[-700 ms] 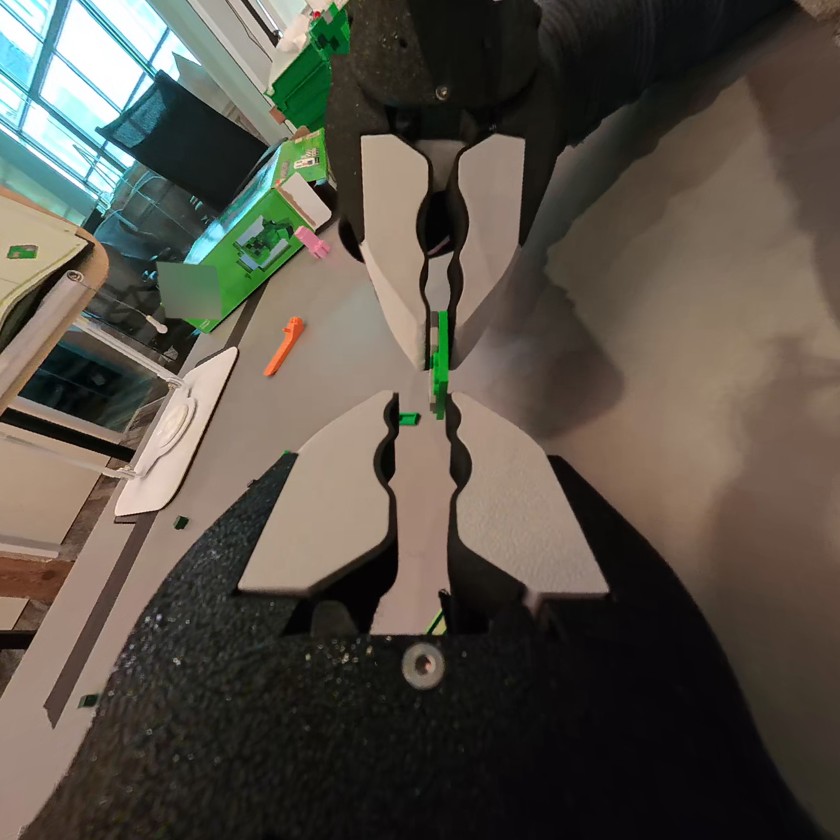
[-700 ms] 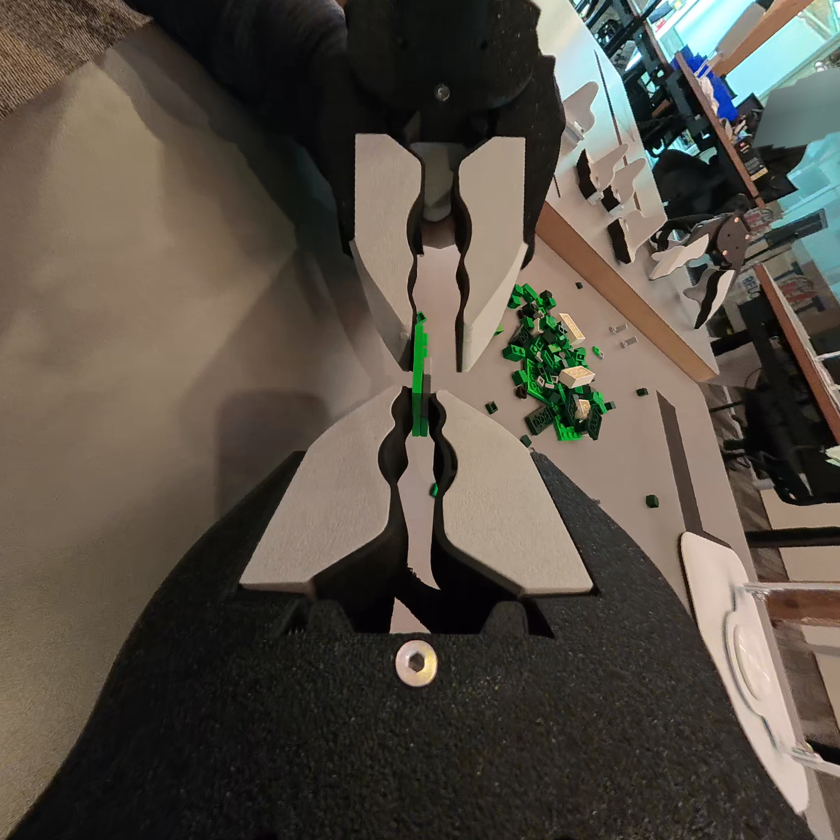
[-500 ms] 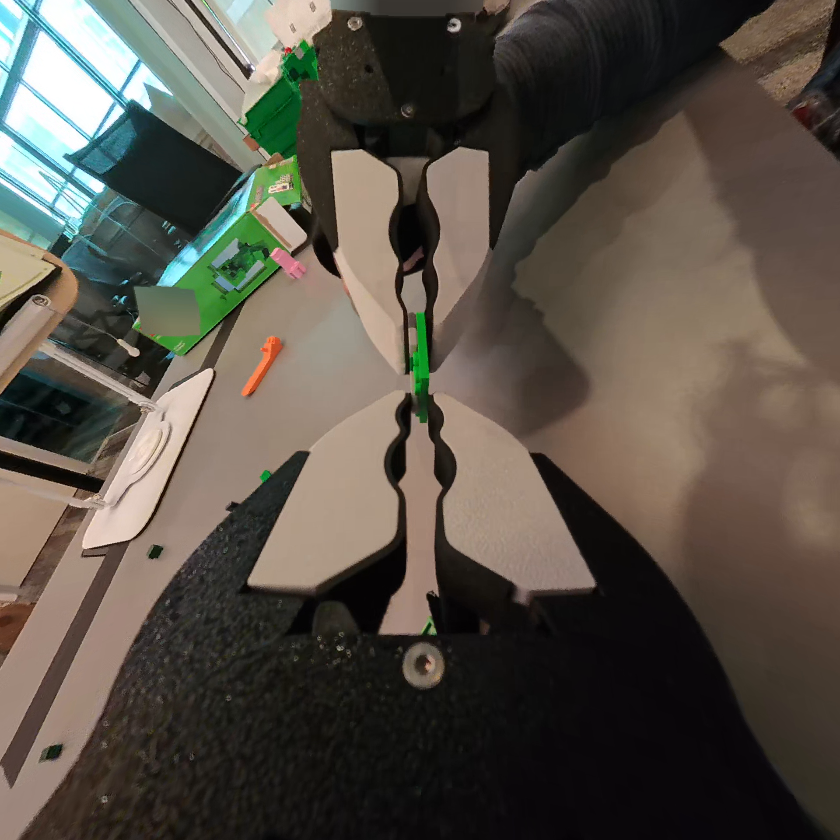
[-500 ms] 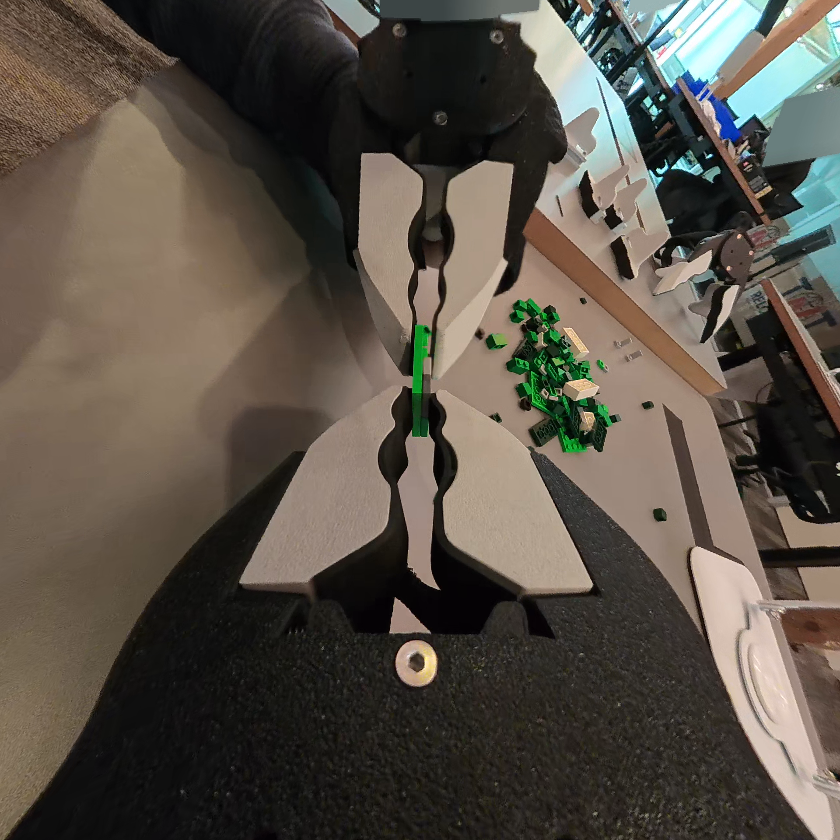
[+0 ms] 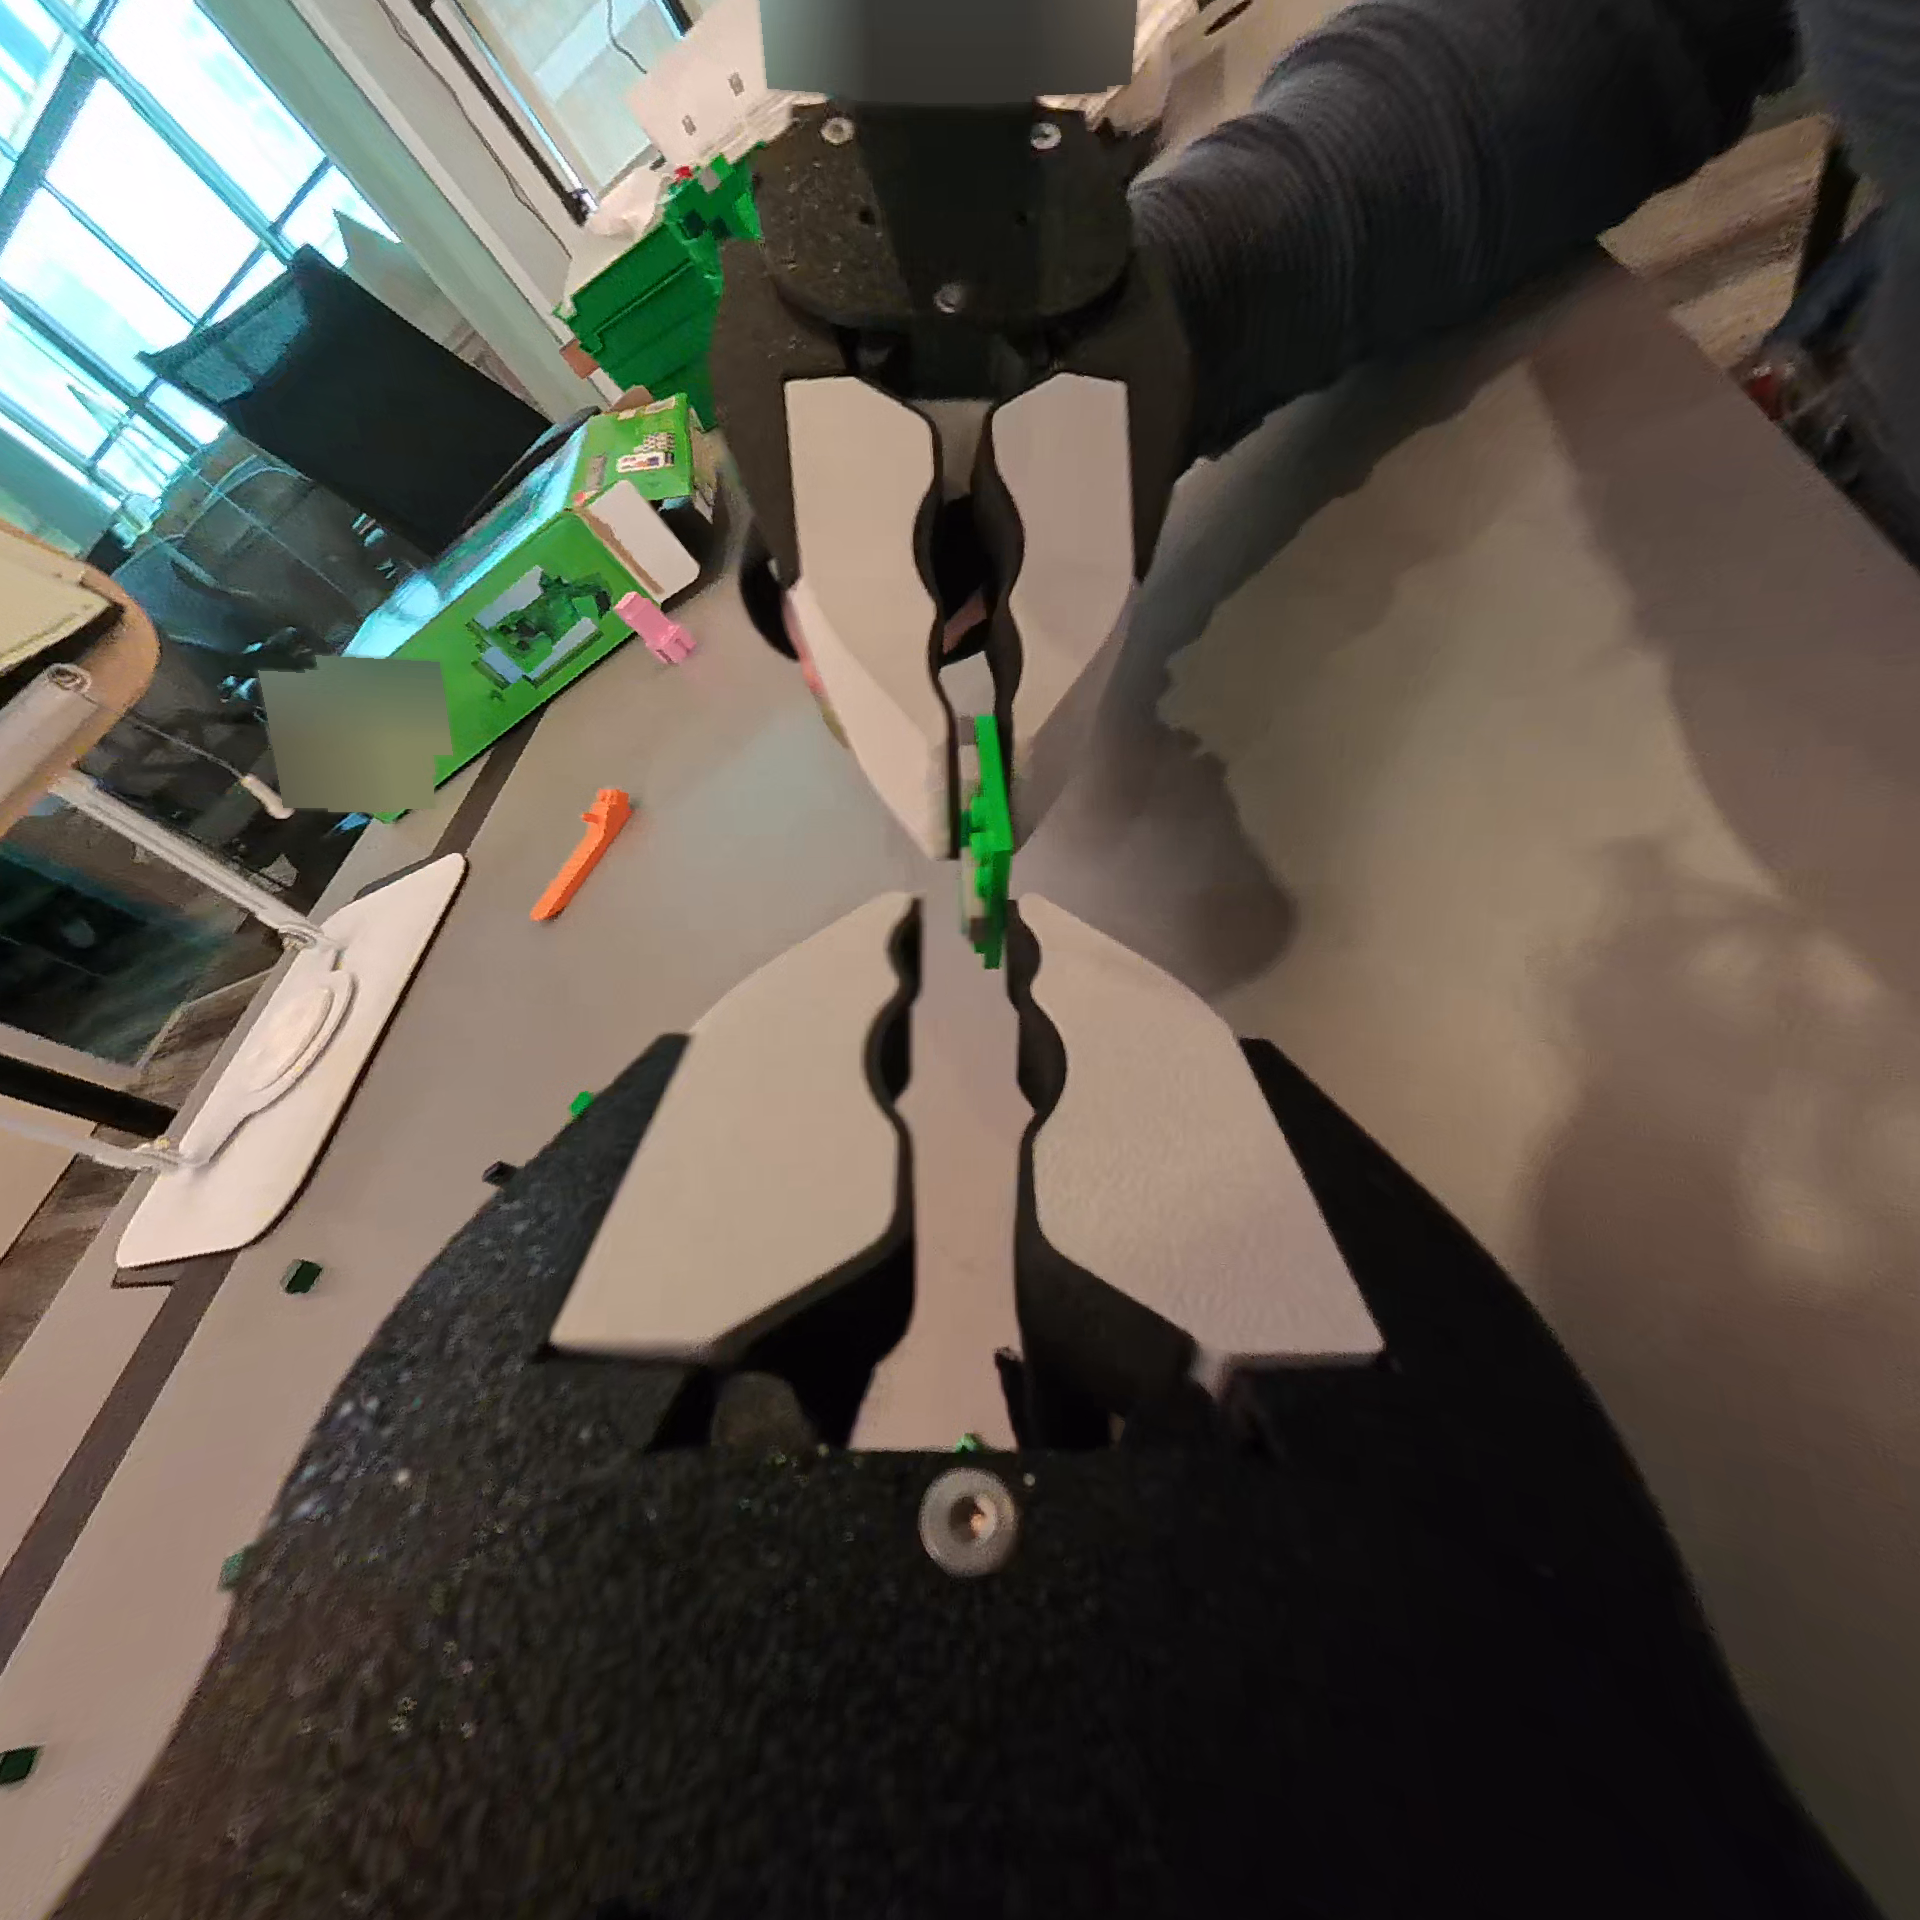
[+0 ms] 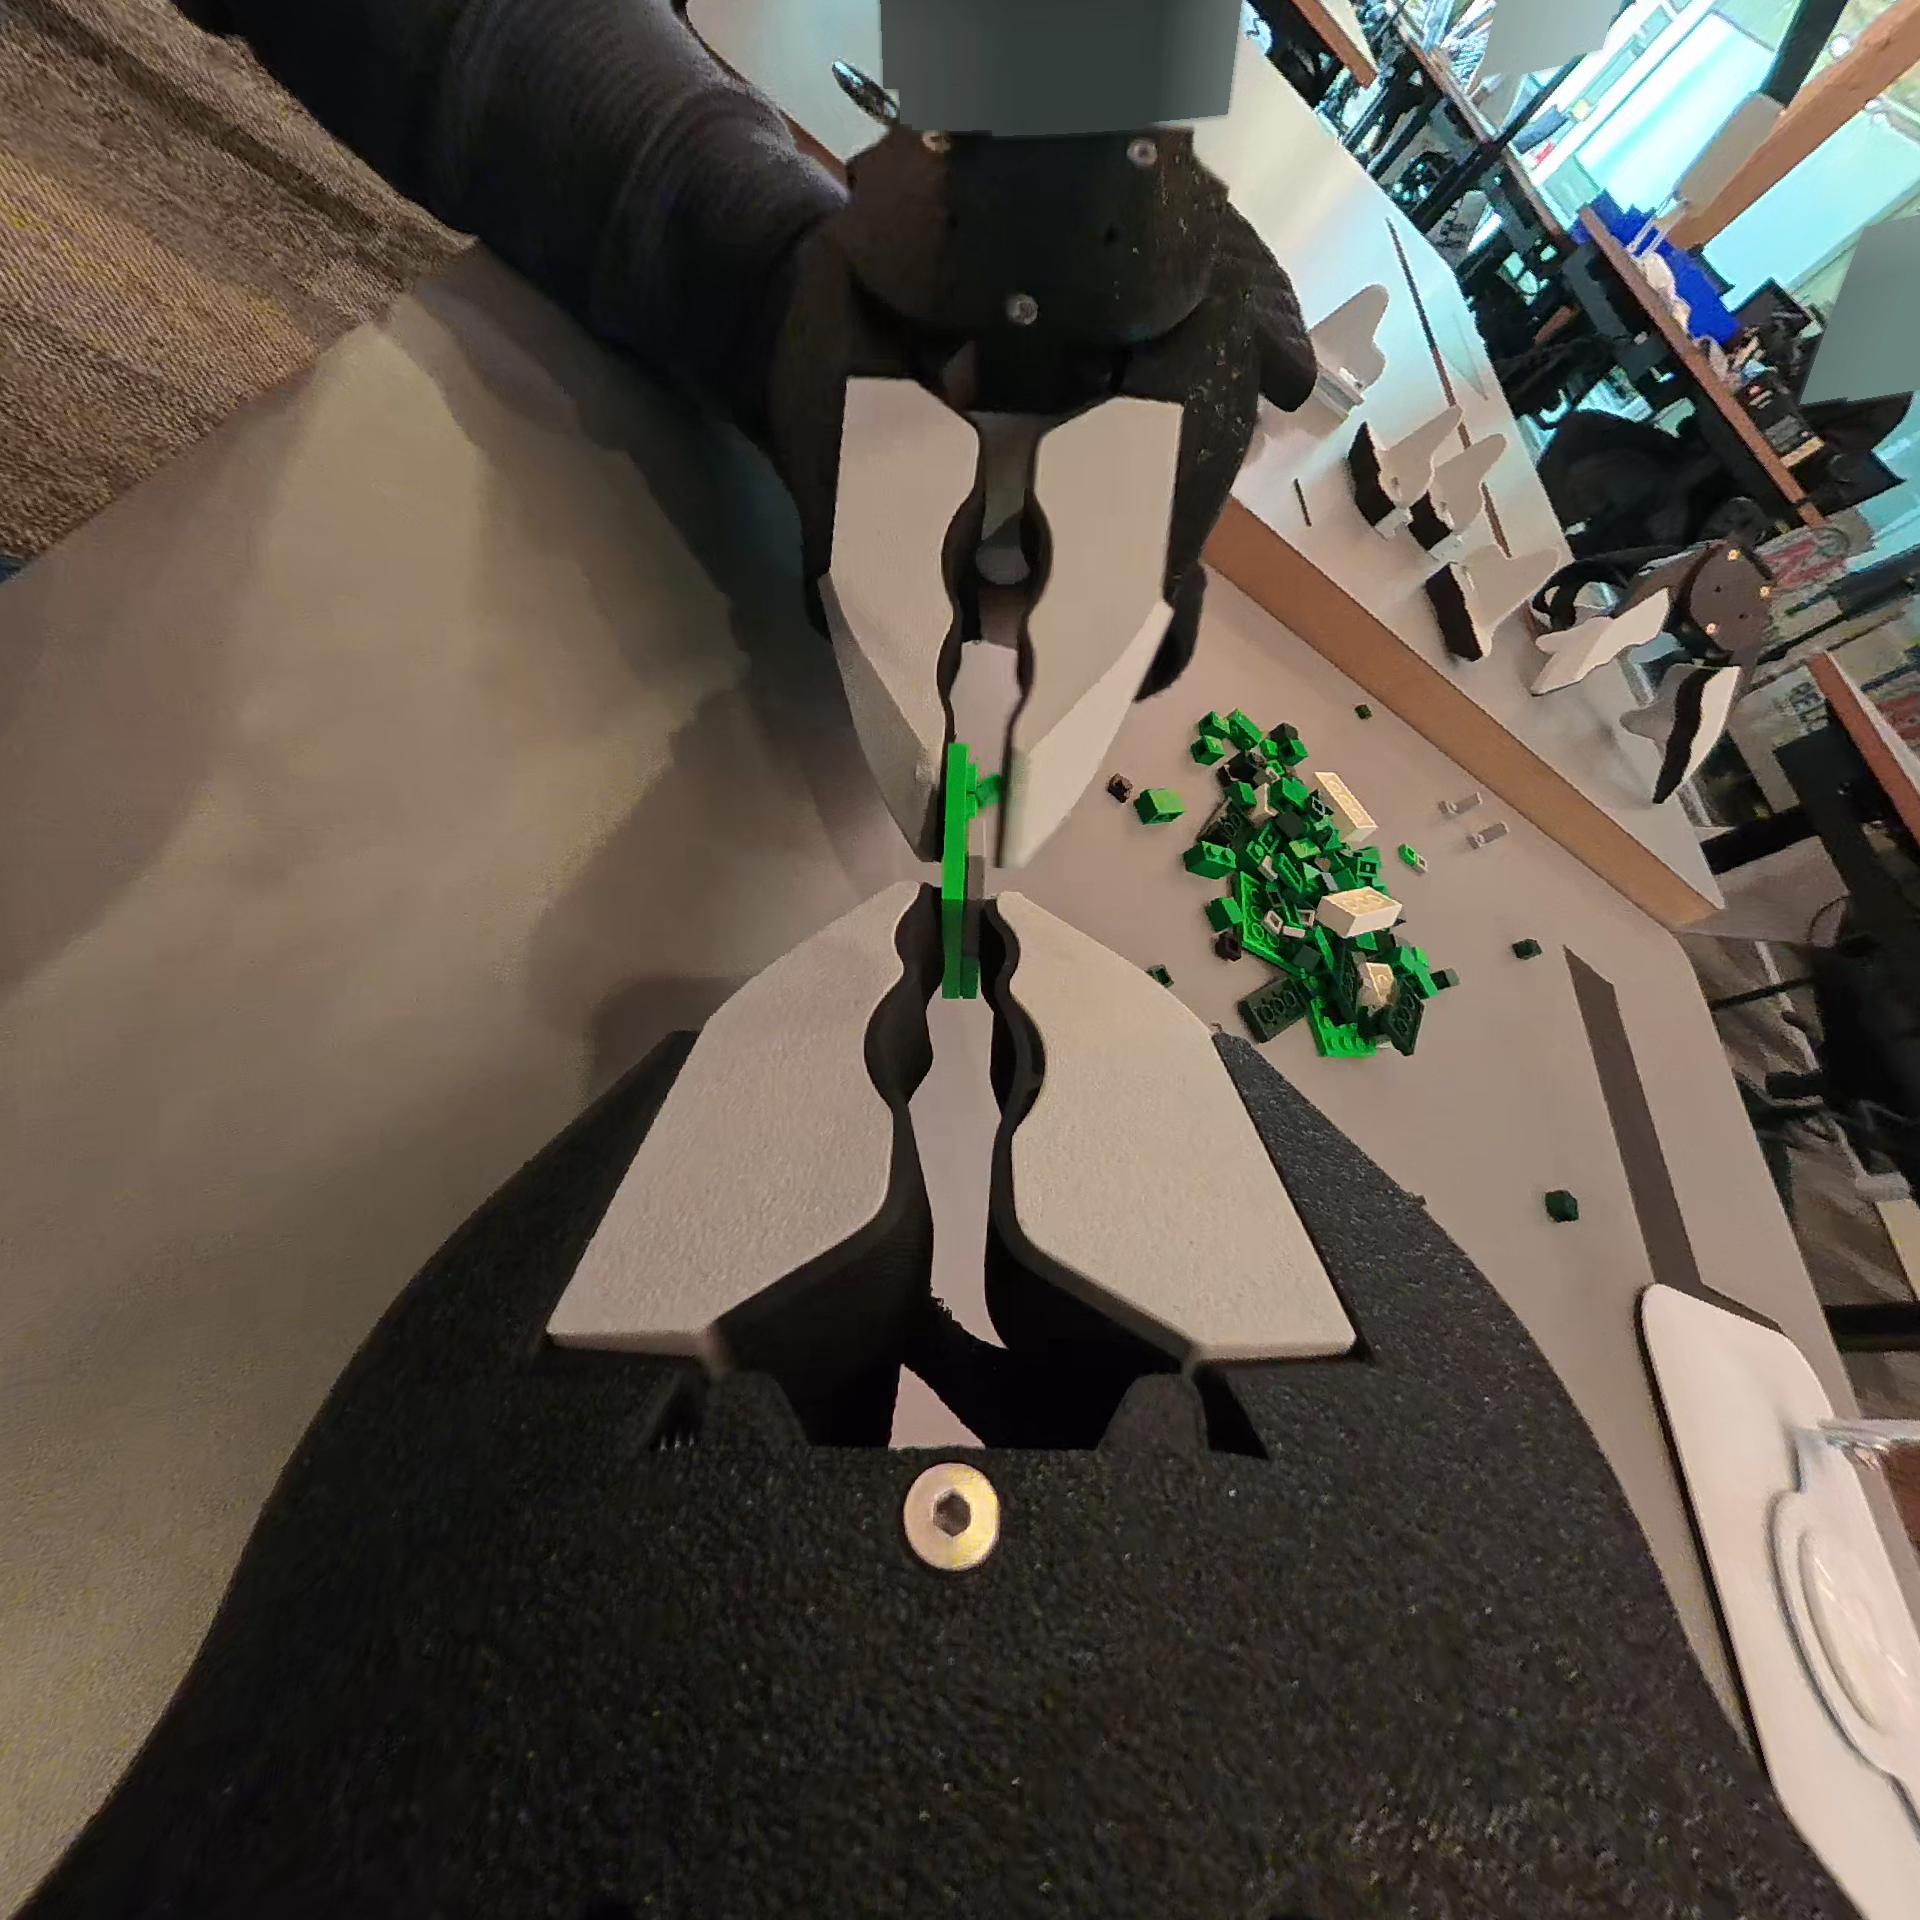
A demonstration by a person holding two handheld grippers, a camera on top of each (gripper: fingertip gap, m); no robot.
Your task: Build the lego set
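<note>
A small bright green lego assembly [image 5: 985,831] with a grey piece on one side hangs above the grey table [image 5: 1507,883] between my two grippers, which face each other tip to tip. My right gripper [image 6: 958,894] is shut on one end of the assembly [image 6: 956,914]; it shows at the top of the left wrist view [image 5: 979,836]. My left gripper [image 5: 968,906] has its jaws slightly apart around the other end, with a gap on its left side. It shows at the top of the right wrist view [image 6: 971,847].
A pile of loose green, white and dark bricks [image 6: 1314,914] lies on the table to the right. A green set box [image 5: 499,634], a pink piece [image 5: 655,629], an orange brick separator [image 5: 582,852] and a white pad [image 5: 281,1070] lie to the left. Small stray bricks [image 6: 1558,1205] are scattered.
My left jaws were closed on the assembly half a second ago and have now widened a little. My right gripper keeps its hold. Both grippers have shifted slightly.
</note>
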